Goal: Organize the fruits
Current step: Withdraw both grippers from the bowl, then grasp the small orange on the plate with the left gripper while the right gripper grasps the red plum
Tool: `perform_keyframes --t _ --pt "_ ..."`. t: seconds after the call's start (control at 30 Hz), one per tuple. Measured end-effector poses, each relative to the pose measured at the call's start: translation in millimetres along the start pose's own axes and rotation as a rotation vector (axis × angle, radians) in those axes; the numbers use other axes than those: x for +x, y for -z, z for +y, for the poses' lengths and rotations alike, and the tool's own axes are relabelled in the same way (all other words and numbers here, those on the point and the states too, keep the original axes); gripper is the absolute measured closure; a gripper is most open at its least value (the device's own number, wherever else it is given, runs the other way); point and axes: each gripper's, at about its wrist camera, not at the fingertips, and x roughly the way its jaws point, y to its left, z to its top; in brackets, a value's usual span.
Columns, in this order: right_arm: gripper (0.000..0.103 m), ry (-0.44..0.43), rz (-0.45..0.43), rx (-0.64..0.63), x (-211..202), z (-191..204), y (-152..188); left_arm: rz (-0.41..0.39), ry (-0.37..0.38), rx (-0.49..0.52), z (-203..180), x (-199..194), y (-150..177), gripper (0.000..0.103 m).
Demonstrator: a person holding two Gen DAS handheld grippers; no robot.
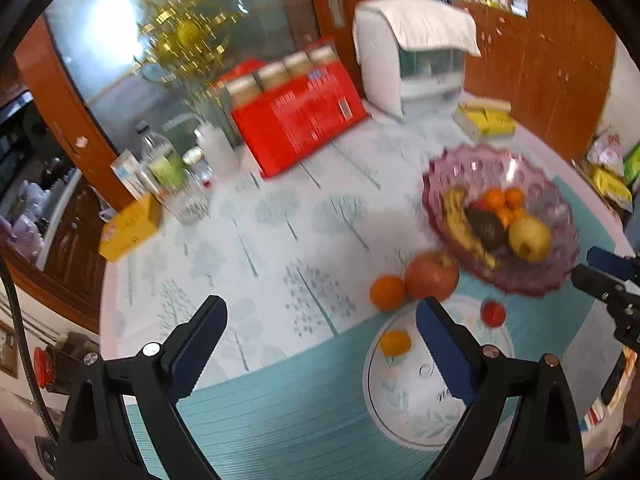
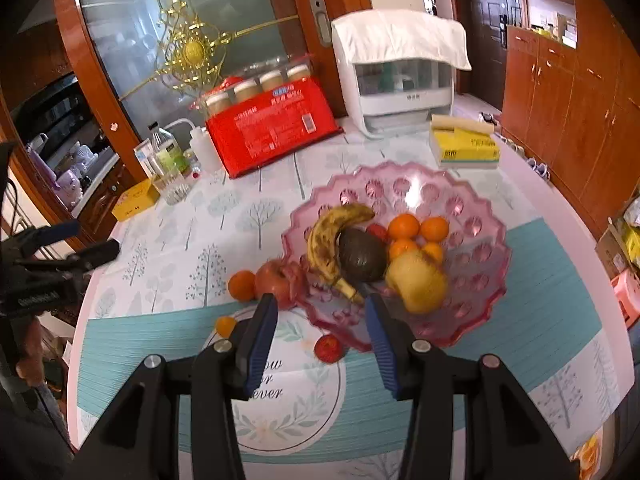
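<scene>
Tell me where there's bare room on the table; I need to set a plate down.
Free: the tree-print cloth between the yellow box, the red package and the pink bowl. Crowded: in front of the bowl, where an orange, red apple, small orange fruit and small red fruit lie.

My count: one pink bowl (image 2: pixel 472 208) at 12 o'clock holding one banana (image 2: pixel 324 236), one avocado (image 2: pixel 362 256), one yellow apple (image 2: pixel 418 282), four oranges (image 2: pixel 404 226). Outside at 10 o'clock: one red apple (image 2: pixel 274 280).
</scene>
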Motion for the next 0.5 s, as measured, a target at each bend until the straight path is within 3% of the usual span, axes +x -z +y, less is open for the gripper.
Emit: perform_keyframes --t 0.3,0.5 --pt "0.057 0.051 0.081 0.064 41 7 39 0.118 0.121 0.057 -22 72 34 0.008" --pt "0.057 0.063 0.103 0.14 68 0 55 0.168 0.192 0.038 -34 114 45 0.008"
